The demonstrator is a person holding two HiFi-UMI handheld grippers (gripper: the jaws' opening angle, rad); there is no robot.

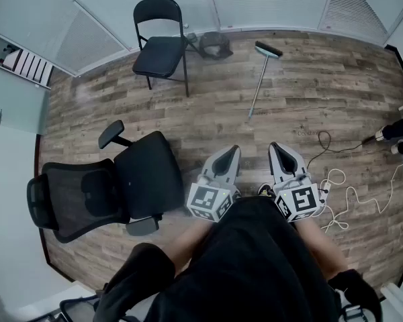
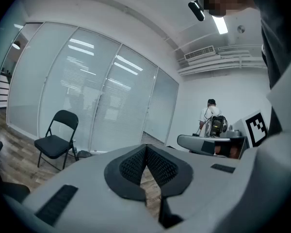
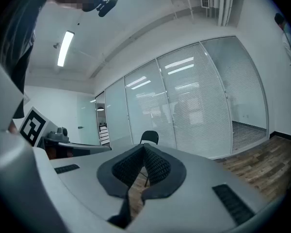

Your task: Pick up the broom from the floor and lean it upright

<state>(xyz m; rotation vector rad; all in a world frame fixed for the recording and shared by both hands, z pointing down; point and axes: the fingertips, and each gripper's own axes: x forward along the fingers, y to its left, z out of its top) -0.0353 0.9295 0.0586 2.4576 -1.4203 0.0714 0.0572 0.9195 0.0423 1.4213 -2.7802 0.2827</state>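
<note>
The broom (image 1: pixel 260 79) lies flat on the wood floor at the far side of the room, its teal-bristled head (image 1: pixel 268 50) near the glass wall and its handle pointing back toward me. Both grippers are held close to my body, far from it. My left gripper (image 1: pixel 232 151) is shut with nothing between its pads, and so is my right gripper (image 1: pixel 276 147). In the left gripper view the dark pads (image 2: pixel 146 152) meet at the tip; in the right gripper view the pads (image 3: pixel 144 151) also touch. The broom shows in neither gripper view.
A black folding chair (image 1: pixel 159 42) stands by the glass wall left of the broom, with a dark bag (image 1: pixel 215 45) beside it. A black office chair (image 1: pixel 101 190) sits close on my left. White and black cables (image 1: pixel 342 196) trail over the floor on my right.
</note>
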